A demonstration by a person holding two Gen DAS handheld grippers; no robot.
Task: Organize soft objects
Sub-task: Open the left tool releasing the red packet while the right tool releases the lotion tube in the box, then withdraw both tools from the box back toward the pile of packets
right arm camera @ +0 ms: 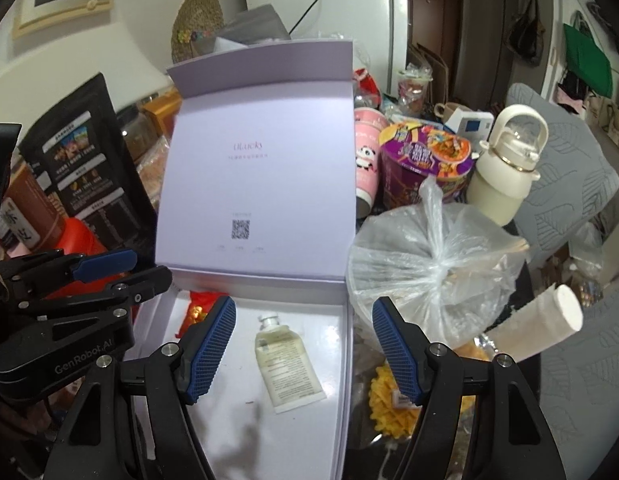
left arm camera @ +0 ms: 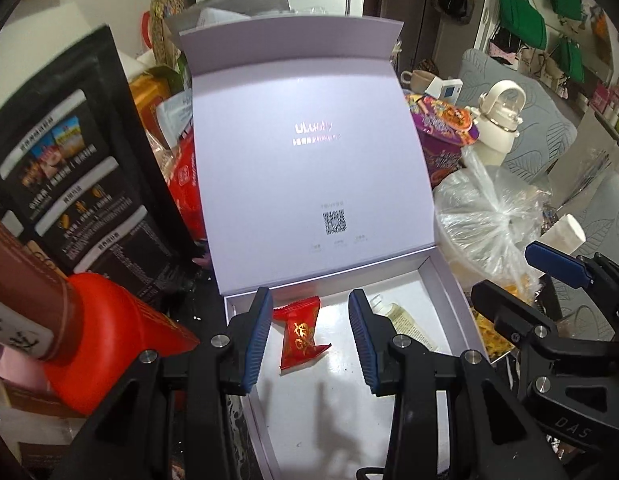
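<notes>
lavender box (left arm camera: 449,280) open, lid upright. red candy packet (left arm camera: 301,334) and cream tube (right arm camera: 287,364) lie flat on the box floor, apart. left gripper (left arm camera: 309,338) fingers spread, empty, over the packet. right gripper (right arm camera: 303,350) fingers spread, empty, over the tube.

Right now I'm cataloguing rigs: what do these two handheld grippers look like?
Both the left gripper and the right gripper have matte black plastic linkage frames joined by round silver bolts. Each finger ends in a ribbed blue rubber pad. White lettering reads "GenRobot.AI" on the left body and "DAS" on the right. No cables or sleeves show.
</notes>
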